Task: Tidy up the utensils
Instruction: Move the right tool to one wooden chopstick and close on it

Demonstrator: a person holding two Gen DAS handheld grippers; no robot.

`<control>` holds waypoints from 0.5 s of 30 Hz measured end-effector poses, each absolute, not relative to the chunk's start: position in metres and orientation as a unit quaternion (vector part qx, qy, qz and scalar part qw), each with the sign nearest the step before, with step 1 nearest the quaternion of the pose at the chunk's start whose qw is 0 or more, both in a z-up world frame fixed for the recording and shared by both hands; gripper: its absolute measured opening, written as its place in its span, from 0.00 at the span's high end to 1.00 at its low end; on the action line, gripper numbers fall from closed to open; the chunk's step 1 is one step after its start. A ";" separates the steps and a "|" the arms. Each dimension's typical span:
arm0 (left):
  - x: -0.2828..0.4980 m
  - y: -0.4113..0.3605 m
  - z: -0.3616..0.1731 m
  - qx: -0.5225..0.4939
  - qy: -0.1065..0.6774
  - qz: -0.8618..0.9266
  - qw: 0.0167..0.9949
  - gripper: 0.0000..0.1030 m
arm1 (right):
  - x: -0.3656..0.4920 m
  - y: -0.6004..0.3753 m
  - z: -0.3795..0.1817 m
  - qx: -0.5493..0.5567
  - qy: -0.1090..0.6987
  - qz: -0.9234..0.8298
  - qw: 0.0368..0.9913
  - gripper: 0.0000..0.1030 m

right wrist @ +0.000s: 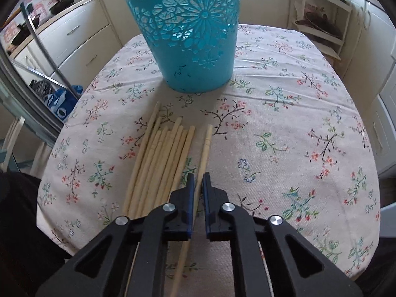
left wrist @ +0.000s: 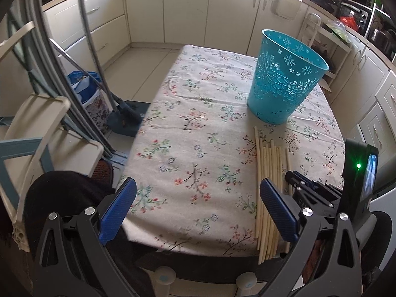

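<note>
First chopstick pinched, none yet in the basket

The right gripper has its jaws pinching a single chopstick at lower centre, beside the chopstick bundle lying on the surface. The left gripper hangs with jaws spread, holding nothing. The turquoise basket stands above; all sorting seems left.

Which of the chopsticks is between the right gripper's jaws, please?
The lone chopstick lying apart, right of the bundle; the right gripper is shut on it.
</note>
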State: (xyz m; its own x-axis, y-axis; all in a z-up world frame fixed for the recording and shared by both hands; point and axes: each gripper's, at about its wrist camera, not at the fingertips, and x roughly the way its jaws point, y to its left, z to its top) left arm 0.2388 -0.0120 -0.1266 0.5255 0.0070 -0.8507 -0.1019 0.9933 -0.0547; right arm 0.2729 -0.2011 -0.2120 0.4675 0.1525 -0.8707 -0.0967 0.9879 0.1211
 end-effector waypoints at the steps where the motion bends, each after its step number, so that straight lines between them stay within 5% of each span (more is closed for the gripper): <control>1: 0.244 -0.017 -0.130 -0.044 0.490 0.028 0.870 0.06 | 0.273 -0.200 -0.211 0.013 0.510 0.076 0.857 0.93; 15: 0.318 -0.069 -0.195 -0.001 0.534 0.022 0.845 0.08 | 0.276 -0.232 -0.213 0.026 0.498 0.089 0.862 0.95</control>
